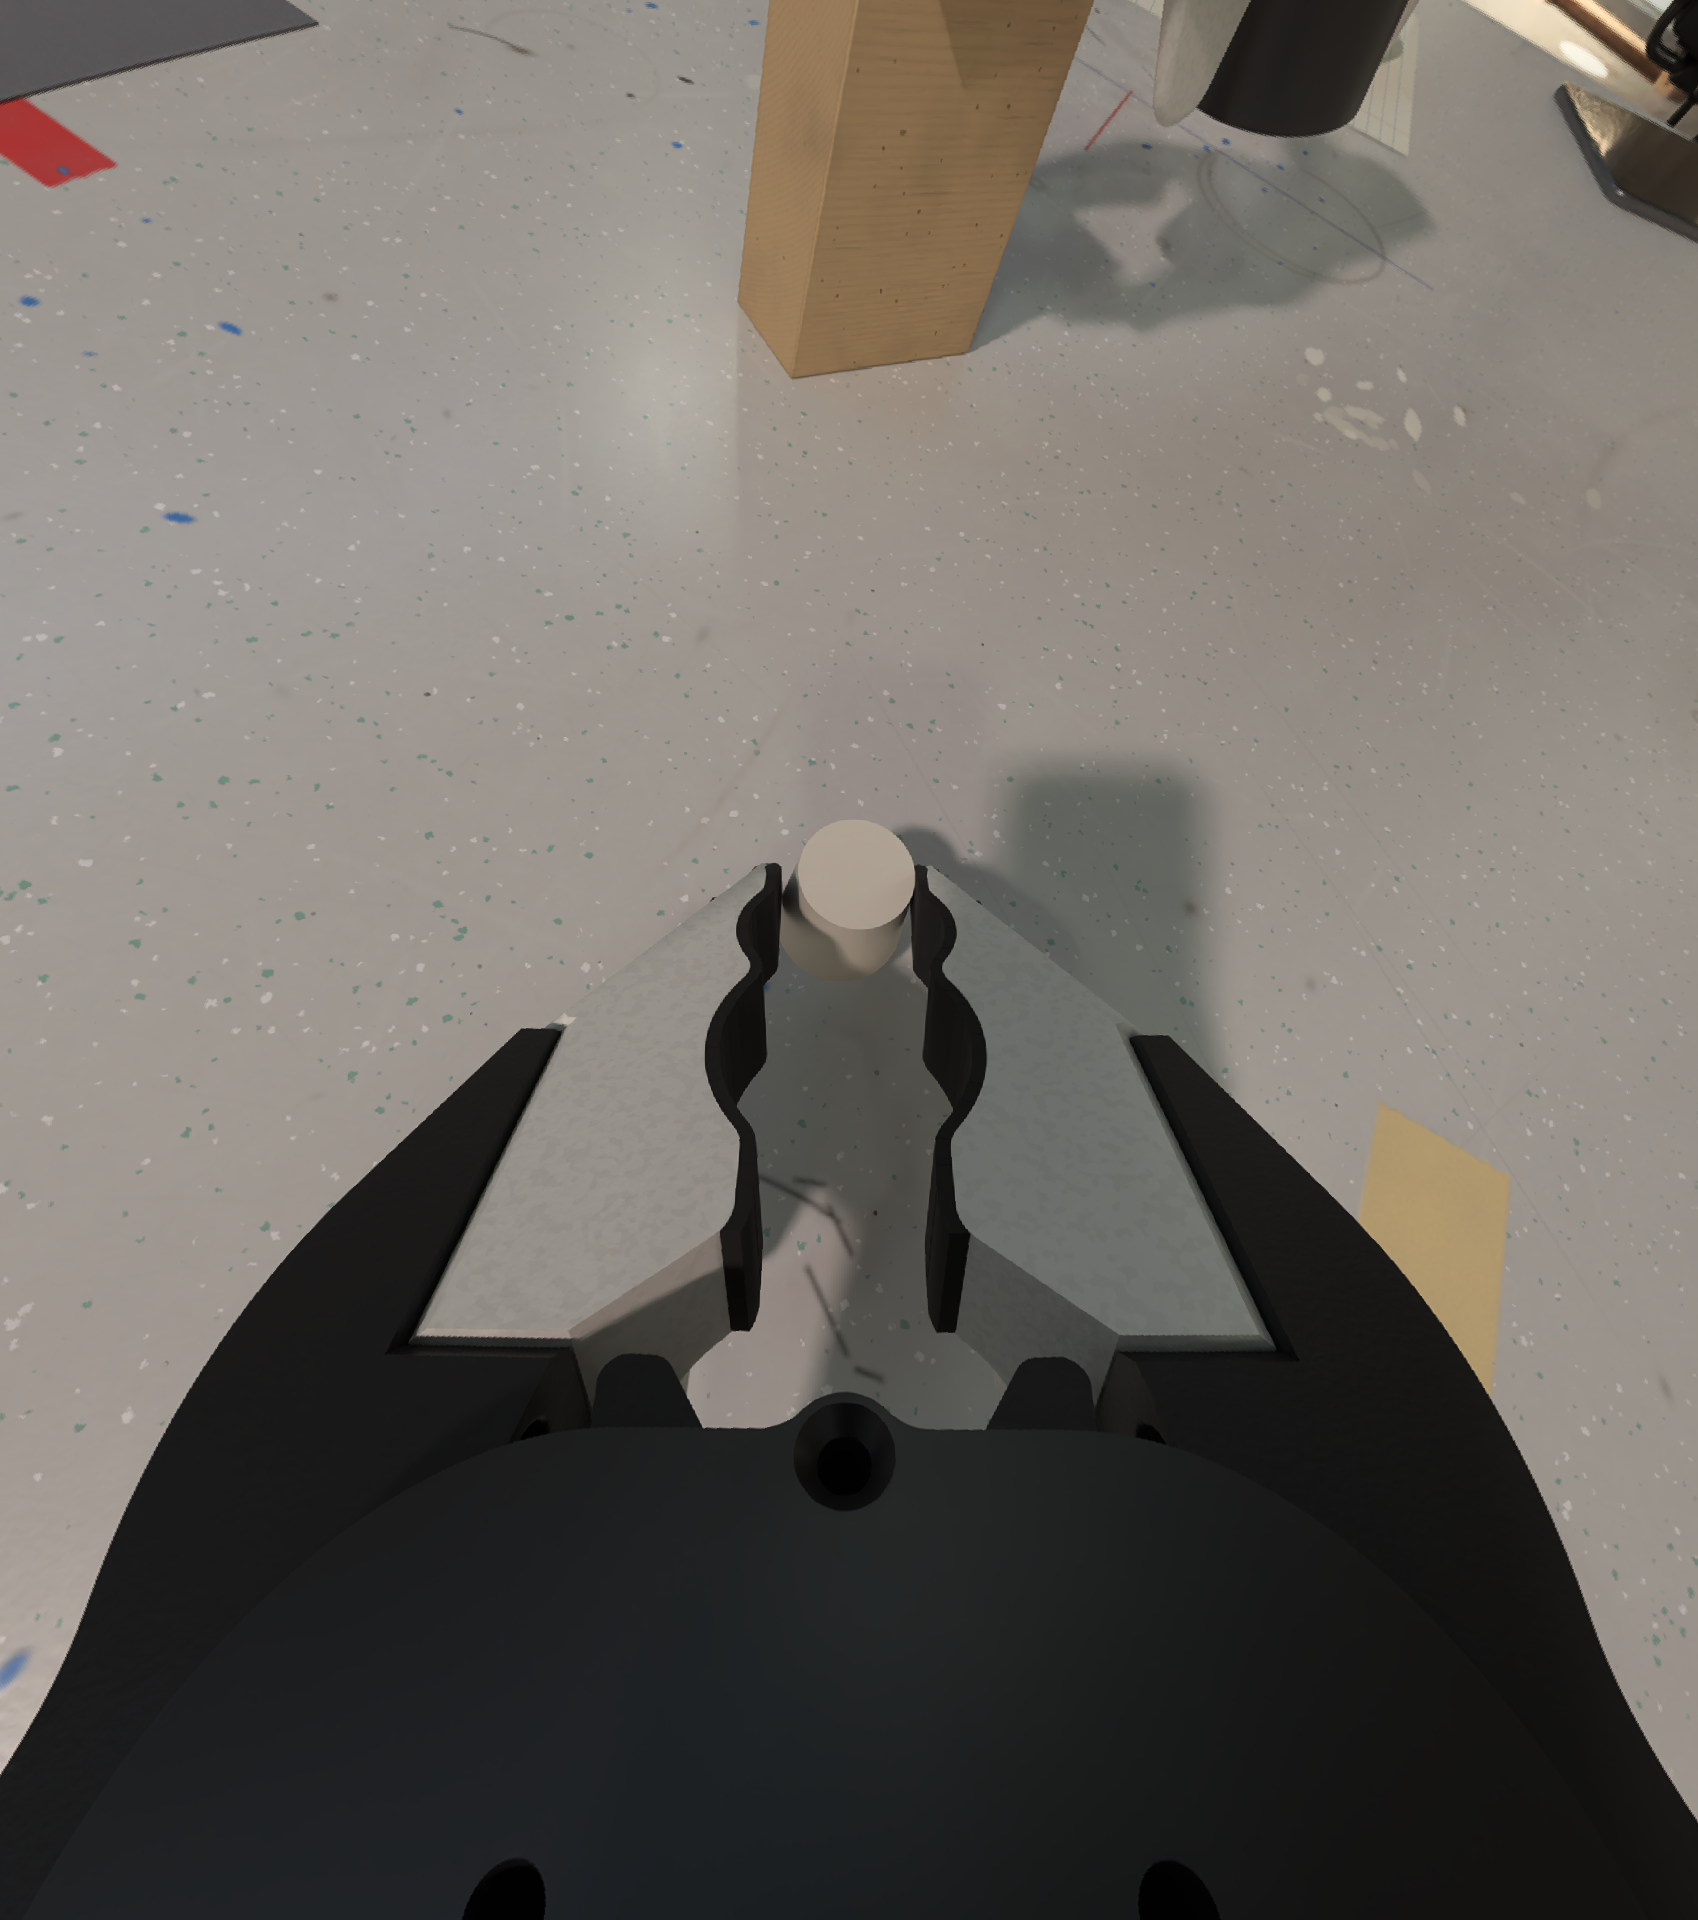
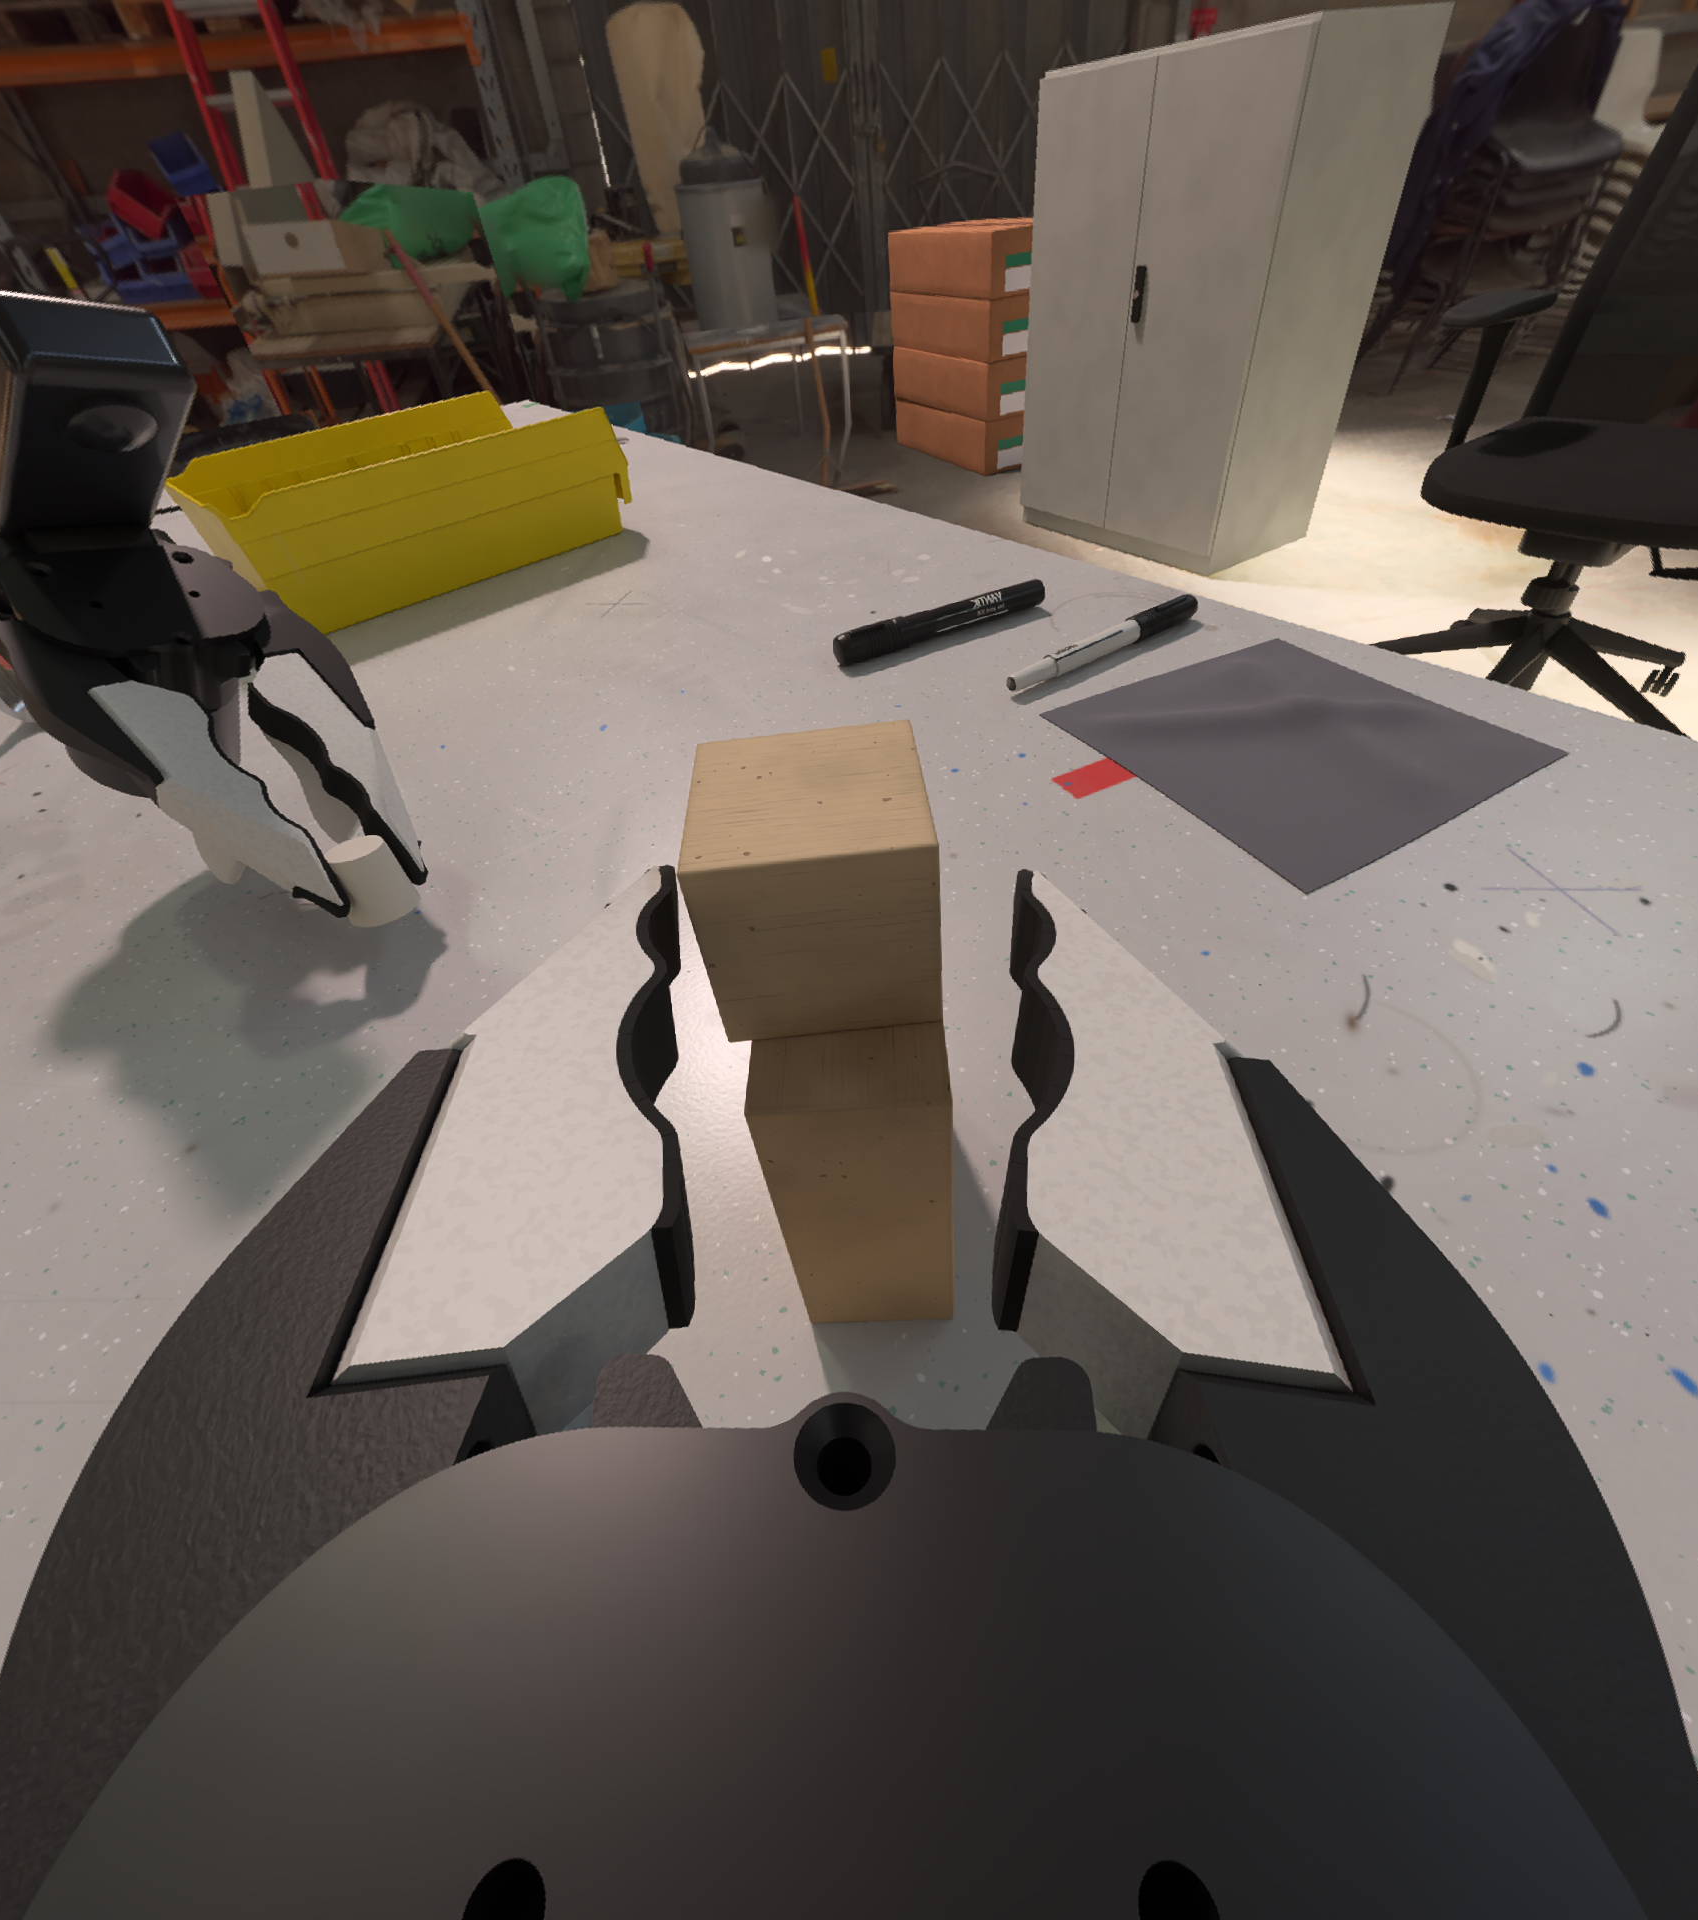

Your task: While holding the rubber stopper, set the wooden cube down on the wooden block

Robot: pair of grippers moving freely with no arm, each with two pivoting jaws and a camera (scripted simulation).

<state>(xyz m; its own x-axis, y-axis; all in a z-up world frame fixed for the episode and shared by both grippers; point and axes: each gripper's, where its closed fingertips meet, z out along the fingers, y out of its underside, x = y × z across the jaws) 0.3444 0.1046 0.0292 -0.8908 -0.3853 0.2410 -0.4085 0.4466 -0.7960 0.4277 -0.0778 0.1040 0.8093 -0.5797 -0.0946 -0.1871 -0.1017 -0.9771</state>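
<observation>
Wooden cube (image 2: 812, 873) sits atop the wooden block (image 2: 860, 1169), right gripper (image 2: 840, 899) spread around it; withdraw straight back, while left gripper (image 1: 847, 896) pinches the rubber stopper (image 1: 850, 899).

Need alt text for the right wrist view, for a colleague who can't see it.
The right gripper, jaws open, flanks a wooden cube resting on an upright wooden block on a speckled table. At left, the left gripper holds a pale rubber stopper near a yellow bin.
</observation>
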